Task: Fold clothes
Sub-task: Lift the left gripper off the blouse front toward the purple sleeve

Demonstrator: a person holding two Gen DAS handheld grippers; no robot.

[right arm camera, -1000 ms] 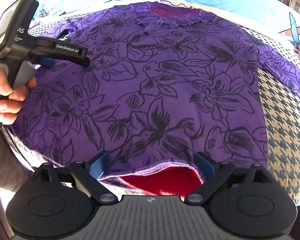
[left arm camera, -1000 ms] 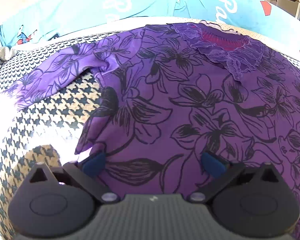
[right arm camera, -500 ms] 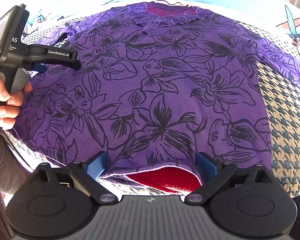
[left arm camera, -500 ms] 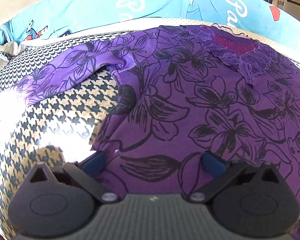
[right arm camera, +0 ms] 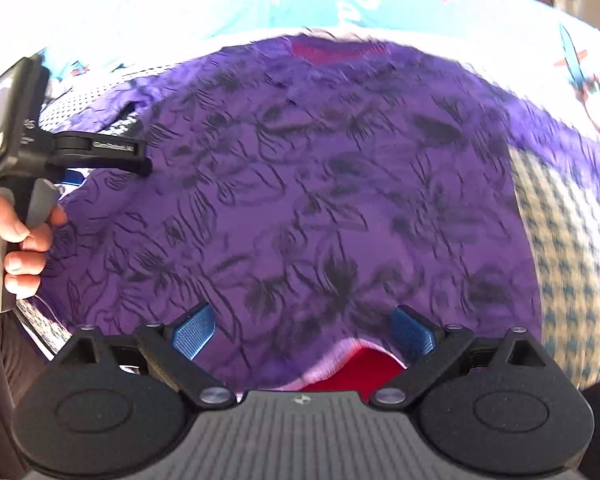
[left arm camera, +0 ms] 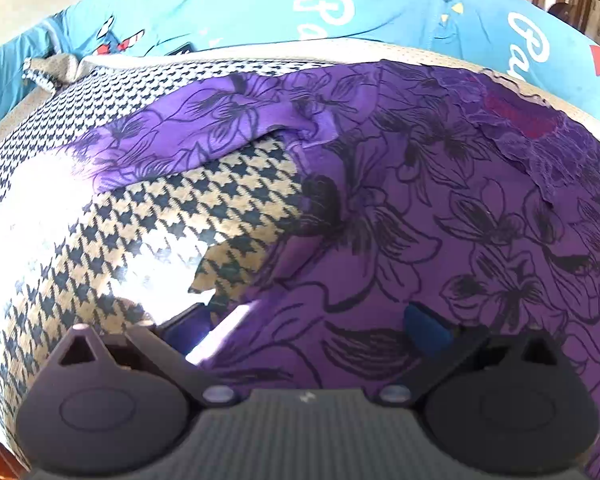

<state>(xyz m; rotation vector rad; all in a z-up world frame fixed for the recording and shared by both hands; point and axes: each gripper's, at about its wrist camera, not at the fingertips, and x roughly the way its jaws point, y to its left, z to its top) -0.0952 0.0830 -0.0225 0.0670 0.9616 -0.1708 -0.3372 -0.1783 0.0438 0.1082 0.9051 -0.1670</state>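
A purple floral top lies spread front-up on a houndstooth cover, its neckline at the far side and its hem at the near side; a turquoise printed cloth runs along the far edge of the cover; the top's sleeve on the left stretches out across the houndstooth, with a bright patch of sunlight washing out the cover beside it.

In the left wrist view the left hand-held gripper sits at the top's near left edge with its jaws spread wide; one blue pad rests over the purple cloth and the other is at the garment's side edge, where a strip of fabric catches the glare; nothing is pinched between them.

In the right wrist view, which is motion-blurred, the right hand-held gripper is at the middle of the hem, likewise wide open and holding nothing; its blue pads stand on either side of a gap in the hem where the red lining shows; the red also shows at the neckline.

From that same view the left hand-held gripper reaches over the top's left side, gripped by a person's hand around its grey handle; houndstooth cover is bare to the right of the top, below the other sleeve.
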